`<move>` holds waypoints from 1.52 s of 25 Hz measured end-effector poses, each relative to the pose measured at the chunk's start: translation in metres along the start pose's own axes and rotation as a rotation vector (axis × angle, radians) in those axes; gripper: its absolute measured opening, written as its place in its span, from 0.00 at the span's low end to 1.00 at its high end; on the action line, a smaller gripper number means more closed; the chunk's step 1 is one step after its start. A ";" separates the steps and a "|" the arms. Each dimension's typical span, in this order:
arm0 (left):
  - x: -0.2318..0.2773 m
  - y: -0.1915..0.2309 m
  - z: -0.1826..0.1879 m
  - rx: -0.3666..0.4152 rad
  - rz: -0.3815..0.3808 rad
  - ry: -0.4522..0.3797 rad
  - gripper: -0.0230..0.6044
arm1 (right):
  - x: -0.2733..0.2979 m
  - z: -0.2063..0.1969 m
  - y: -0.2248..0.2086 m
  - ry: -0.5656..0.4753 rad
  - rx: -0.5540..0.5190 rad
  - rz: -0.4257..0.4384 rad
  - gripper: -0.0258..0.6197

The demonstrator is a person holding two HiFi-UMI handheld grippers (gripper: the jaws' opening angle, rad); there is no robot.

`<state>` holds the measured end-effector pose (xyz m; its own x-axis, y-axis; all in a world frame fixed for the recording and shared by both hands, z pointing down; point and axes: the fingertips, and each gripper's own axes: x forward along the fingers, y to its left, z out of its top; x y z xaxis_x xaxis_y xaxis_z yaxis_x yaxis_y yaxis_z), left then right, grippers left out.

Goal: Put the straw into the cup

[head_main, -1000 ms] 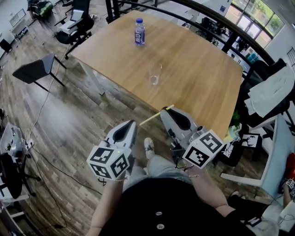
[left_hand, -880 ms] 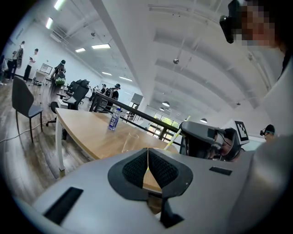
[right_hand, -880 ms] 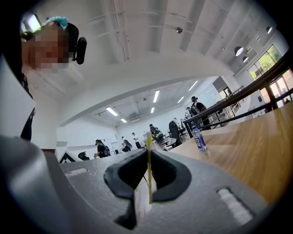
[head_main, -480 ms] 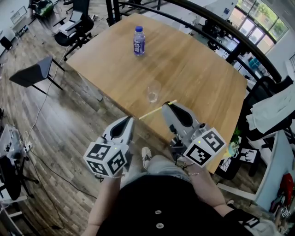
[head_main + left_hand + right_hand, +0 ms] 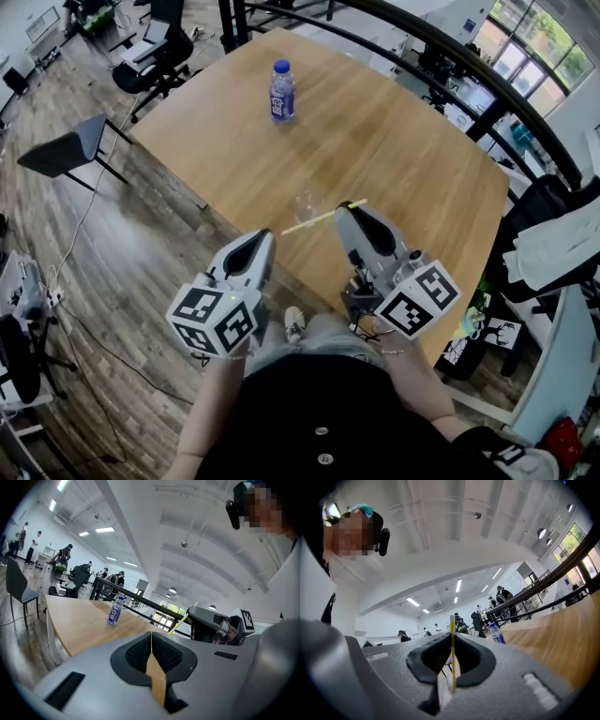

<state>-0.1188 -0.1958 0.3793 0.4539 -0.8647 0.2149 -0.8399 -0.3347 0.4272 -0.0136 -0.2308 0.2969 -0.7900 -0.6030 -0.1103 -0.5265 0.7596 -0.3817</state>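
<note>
Right claw [image 5: 349, 208] was pinching the straw [image 5: 314, 220] near one end, jaws pressed on it, so the long free part stuck out sideways toward the left claw [image 5: 261, 239]. That one had jaws pressed together w/ nothing between, prob. only waiting. Both hung over the near edge of the table [image 5: 403, 141]. Far on it stood a bottle [image 5: 280, 91], not part of the job. The clear cup [image 5: 307, 203] stood upright near the edge, mouth up to receive the straw, which was in the air close by it, approx. level, not yet inside.
</note>
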 end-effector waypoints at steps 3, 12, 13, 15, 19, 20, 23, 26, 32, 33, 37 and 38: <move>0.007 0.002 0.002 -0.008 -0.003 0.001 0.07 | 0.002 0.008 -0.008 -0.022 0.004 -0.008 0.07; 0.032 0.006 0.012 -0.008 -0.033 0.016 0.07 | 0.002 0.029 -0.029 -0.088 -0.008 -0.054 0.07; 0.035 0.007 0.012 -0.011 -0.037 0.018 0.07 | 0.003 0.030 -0.031 -0.089 -0.010 -0.059 0.07; 0.041 0.009 0.014 -0.017 -0.046 0.025 0.07 | 0.004 0.031 -0.035 -0.088 -0.011 -0.071 0.07; 0.054 0.015 0.019 -0.026 -0.066 0.041 0.07 | 0.010 0.033 -0.045 -0.089 -0.006 -0.103 0.07; 0.057 0.016 0.021 -0.028 -0.070 0.046 0.07 | 0.011 0.035 -0.048 -0.090 -0.006 -0.111 0.07; 0.065 0.021 0.026 -0.030 -0.084 0.056 0.07 | 0.017 0.039 -0.054 -0.092 -0.014 -0.128 0.07; 0.072 0.023 0.027 -0.042 -0.100 0.071 0.07 | 0.019 0.039 -0.061 -0.089 -0.008 -0.150 0.07; 0.084 0.031 0.022 -0.040 -0.113 0.113 0.07 | 0.021 0.035 -0.078 -0.085 0.002 -0.191 0.07; 0.085 0.032 0.021 -0.037 -0.115 0.121 0.07 | 0.020 0.034 -0.080 -0.084 0.006 -0.198 0.07; 0.089 0.037 0.016 -0.027 -0.121 0.153 0.07 | 0.020 0.027 -0.088 -0.076 0.019 -0.222 0.07; 0.090 0.038 0.016 -0.027 -0.123 0.158 0.07 | 0.020 0.026 -0.089 -0.072 0.020 -0.228 0.07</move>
<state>-0.1147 -0.2923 0.4013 0.5955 -0.7475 0.2943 -0.7680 -0.4223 0.4814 0.0252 -0.3171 0.3052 -0.6268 -0.7746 -0.0846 -0.6814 0.5976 -0.4226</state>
